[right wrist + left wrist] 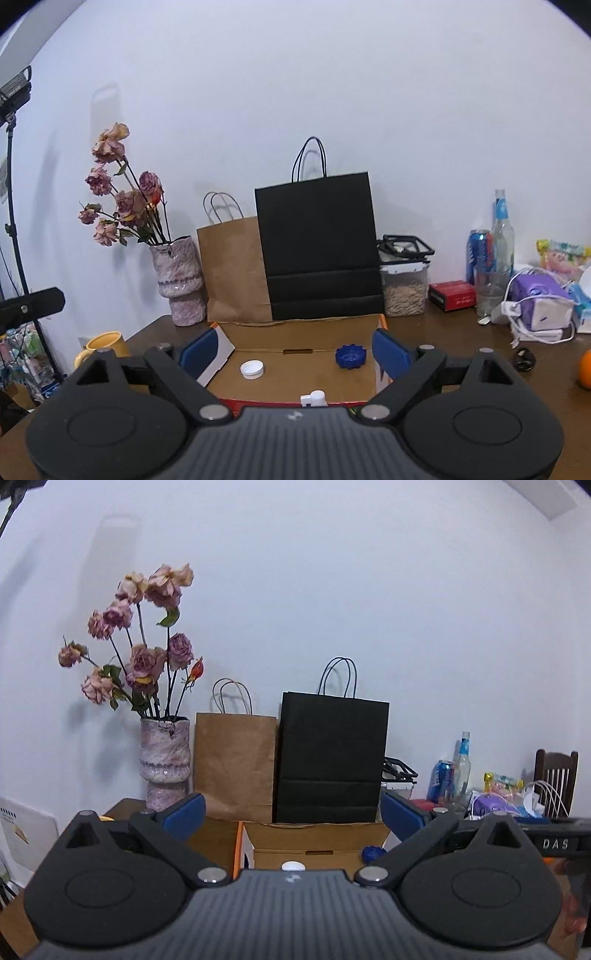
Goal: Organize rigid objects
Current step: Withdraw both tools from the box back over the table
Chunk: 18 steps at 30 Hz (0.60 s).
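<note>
Lettering "DAS" (555, 844) shows on the right claw's side. Left claw (291, 812) and right claw (295, 349) both gape wide, empty, level above the cardboard box (295, 373) on the bench (461, 332). Inside lie a white cap (252, 369) and blue cap (350, 356), well apart.

a plain white wall (332, 74) fills the space ahead of the fingers, evenly lit, with soft shadows falling to the left of the things standing against it. a dark brown wooden worktop (461, 332) runs along the wall's foot. far to the right of the fingers, in the left wrist view, a dark wooden chair (556, 775) with a slatted back stands by the worktop's end. off to the left, in the right wrist view, a black light stand (13, 206) rises beside a cluttered wire shelf (33, 362).
</note>
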Tool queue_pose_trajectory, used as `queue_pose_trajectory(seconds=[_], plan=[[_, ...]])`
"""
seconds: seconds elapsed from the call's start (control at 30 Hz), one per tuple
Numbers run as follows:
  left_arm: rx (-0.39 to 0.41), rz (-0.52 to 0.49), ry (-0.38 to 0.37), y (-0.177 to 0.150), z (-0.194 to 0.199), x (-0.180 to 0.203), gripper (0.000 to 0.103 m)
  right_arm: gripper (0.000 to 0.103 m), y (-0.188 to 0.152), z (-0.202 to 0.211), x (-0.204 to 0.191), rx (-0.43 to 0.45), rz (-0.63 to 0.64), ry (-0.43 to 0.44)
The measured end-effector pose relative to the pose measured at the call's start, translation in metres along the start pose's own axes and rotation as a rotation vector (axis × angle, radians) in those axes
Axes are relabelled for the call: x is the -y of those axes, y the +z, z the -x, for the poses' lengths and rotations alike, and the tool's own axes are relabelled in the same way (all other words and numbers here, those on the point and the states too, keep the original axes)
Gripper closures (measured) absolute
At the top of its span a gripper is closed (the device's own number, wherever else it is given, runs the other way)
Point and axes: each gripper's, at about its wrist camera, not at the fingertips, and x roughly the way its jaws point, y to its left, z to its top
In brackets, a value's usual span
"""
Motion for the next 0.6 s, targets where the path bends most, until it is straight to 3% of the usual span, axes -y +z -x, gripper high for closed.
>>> queue_pose_trajectory(seconds=[0.17, 0.3, 0.47, 0.6], plan=[[-0.004, -0.030, 0.049, -0.007, 0.034, 0.010, 0.000, 0.013, -0.012, 0.038, -0.011, 0.030, 0.040, -0.023], [-0.031, -0.081, 0.117, -0.030, 0.087, 0.019, 0.000, 0.012, -0.038, 0.090, -0.024, 0.048, 0.090, -0.012], [-0.031, -0.047, 0.099, -0.074, 0.169, 0.018, 0.000, 0.004, -0.090, 0.171, -0.038, 0.088, 0.096, 0.005], [-0.018, -0.060, 0.154, -0.128, 0.239, 0.024, 0.000, 0.000, -0.150, 0.235, -0.047, 0.132, 0.040, 0.010]])
